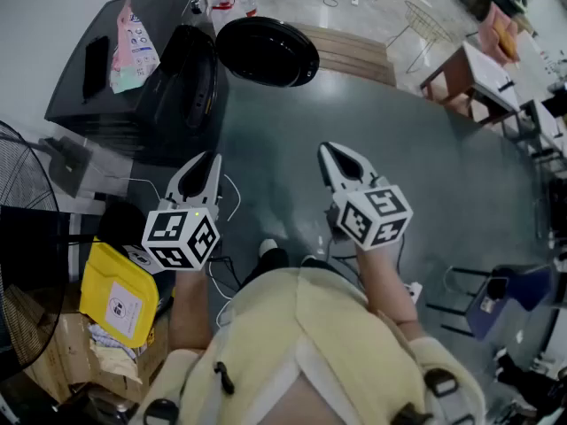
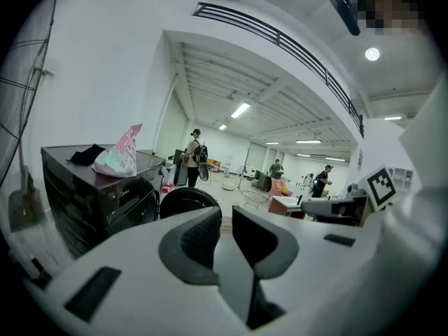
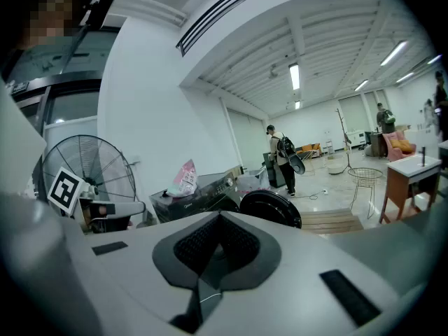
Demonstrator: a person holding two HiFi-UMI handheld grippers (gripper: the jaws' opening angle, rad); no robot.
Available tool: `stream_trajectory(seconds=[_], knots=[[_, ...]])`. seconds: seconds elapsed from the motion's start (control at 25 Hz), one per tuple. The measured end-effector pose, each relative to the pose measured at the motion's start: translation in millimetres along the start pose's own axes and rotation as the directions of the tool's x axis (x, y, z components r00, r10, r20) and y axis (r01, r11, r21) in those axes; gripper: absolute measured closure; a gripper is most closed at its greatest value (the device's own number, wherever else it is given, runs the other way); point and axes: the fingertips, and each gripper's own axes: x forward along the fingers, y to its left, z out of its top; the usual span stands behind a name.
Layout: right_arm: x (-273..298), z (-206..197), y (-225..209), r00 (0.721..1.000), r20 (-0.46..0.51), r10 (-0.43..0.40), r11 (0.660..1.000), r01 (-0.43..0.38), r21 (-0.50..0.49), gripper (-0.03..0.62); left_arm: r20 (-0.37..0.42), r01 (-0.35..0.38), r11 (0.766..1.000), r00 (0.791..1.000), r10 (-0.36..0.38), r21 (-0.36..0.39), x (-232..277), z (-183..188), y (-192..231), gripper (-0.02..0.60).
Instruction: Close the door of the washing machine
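The dark washing machine (image 1: 75, 104) stands at the upper left, its drum opening (image 1: 190, 82) facing right. Its round black door (image 1: 266, 51) is swung wide open beyond it. Both grippers hover over the grey floor, well short of the machine and pointing toward it. My left gripper (image 1: 210, 159) is open by a narrow gap with nothing between its pads (image 2: 199, 236). My right gripper (image 1: 332, 149) is shut and empty, its pads (image 3: 231, 247) meeting. The left gripper view shows the machine (image 2: 98, 194) and door (image 2: 189, 200) ahead on the left. The right gripper view shows the door (image 3: 269, 205) centre.
A pink bag (image 1: 133, 47) and a black item (image 1: 95, 65) lie on the machine's top. A fan (image 1: 22, 237) and a yellow bag (image 1: 120, 299) sit at the left. A wooden platform (image 1: 350, 51), small table (image 1: 465, 78) and blue chair (image 1: 500, 295) lie right. A person (image 2: 192, 156) stands far off.
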Motion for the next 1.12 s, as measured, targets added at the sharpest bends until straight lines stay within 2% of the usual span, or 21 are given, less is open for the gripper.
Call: stream_trajectory(seconds=[0.36, 0.48, 0.8, 1.12], knots=[[15.1, -12.9, 3.7, 0.999, -0.021, -0.043, 0.999, 0.044, 0.023, 0.589, -0.046, 0.015, 0.999, 0.999, -0.012, 0.052, 7.3, -7.3, 20.1, 0.525], [23.4, -14.0, 5.2, 0.999, -0.018, -0.035, 0.999, 0.035, 0.036, 0.589, -0.05, 0.008, 0.999, 0.999, -0.006, 0.053, 5.9, -8.4, 30.6, 0.525], [54.4, -25.5, 12.3, 0.997, -0.061, -0.045, 0.999, 0.045, -0.003, 0.588, -0.074, 0.047, 0.997, 0.996, -0.043, 0.061, 4.5, -16.4, 54.7, 0.525], [93.9, -22.4, -10.7, 0.997, -0.072, -0.032, 0.999, 0.03, -0.027, 0.588, -0.101, -0.006, 0.998, 0.995, 0.012, 0.057, 35.1, -24.9, 73.5, 0.54]])
